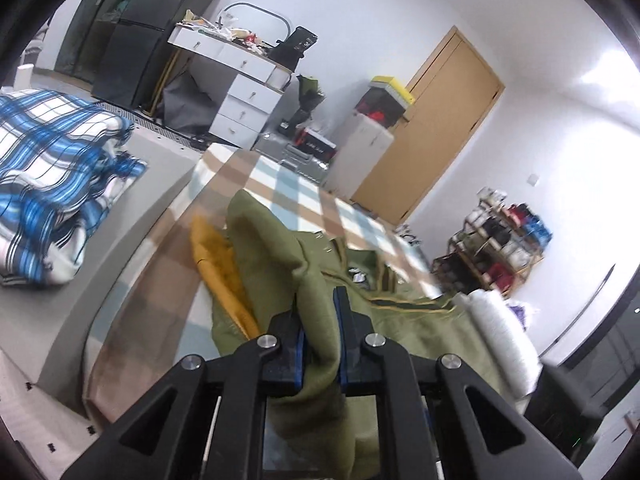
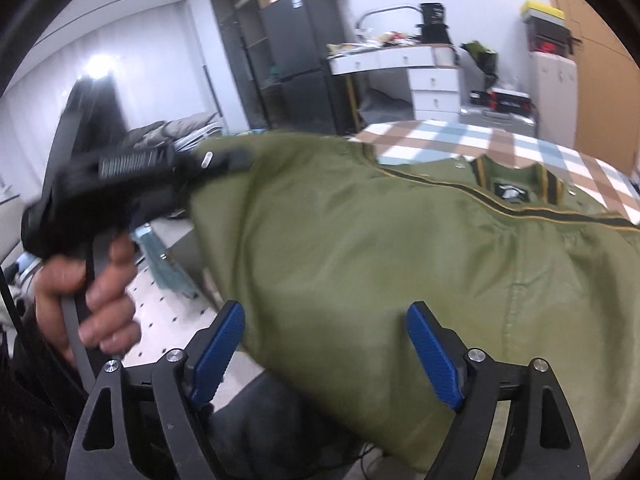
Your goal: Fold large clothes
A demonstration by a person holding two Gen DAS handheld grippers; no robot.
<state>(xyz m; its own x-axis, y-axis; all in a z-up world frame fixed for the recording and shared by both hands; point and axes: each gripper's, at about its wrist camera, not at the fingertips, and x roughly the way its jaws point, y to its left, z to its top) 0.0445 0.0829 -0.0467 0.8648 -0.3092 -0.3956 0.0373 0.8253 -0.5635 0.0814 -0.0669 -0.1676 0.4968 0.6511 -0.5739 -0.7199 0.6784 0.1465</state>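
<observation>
An olive green jacket [image 2: 360, 248] with a striped collar and orange lining [image 1: 218, 268] lies on a bed with a brown and light-blue checked cover [image 1: 280, 188]. My left gripper [image 1: 318, 304] is shut on a bunched fold of the jacket [image 1: 320, 320] and holds it lifted. It also shows in the right wrist view [image 2: 224, 160], held by a hand at the jacket's left edge. My right gripper [image 2: 324, 320] is open, its blue pads [image 2: 434, 356] spread over the jacket's lower part and holding nothing.
A blue plaid duvet [image 1: 52, 168] lies bunched at the left. A white desk with drawers [image 1: 244, 92], a black fridge [image 2: 300, 56], a wooden door [image 1: 436, 120] and a shoe rack [image 1: 496, 248] stand around the bed. A white pillow [image 1: 504, 336] lies at the right.
</observation>
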